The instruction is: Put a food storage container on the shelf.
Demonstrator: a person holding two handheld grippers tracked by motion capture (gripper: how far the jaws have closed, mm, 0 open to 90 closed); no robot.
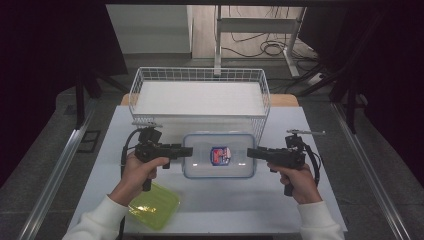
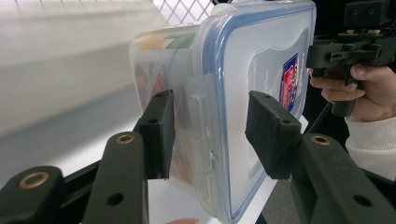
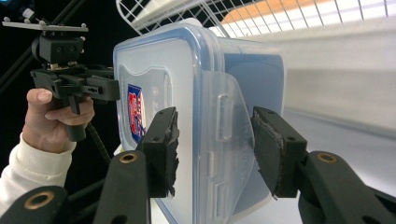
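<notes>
A clear lidded food box (image 1: 219, 155) with a blue seal and a red-and-blue label hangs level between both grippers, above the white table (image 1: 210, 205). My left gripper (image 1: 189, 151) is shut on its left end and my right gripper (image 1: 250, 152) on its right end. In the left gripper view the jaws (image 2: 210, 116) pinch the box (image 2: 252, 60) across lid and base, over a latch flap; orange and green contents show through the wall. The right gripper view shows its jaws (image 3: 215, 126) clamping the other latch end of the box (image 3: 159, 70) the same way.
A white wire basket (image 1: 200, 70) stands just behind the box, with a flat white board inside. A translucent green tub (image 1: 155, 205) lies at the table's front left, under the left forearm. Dark floor and metal rails flank the table.
</notes>
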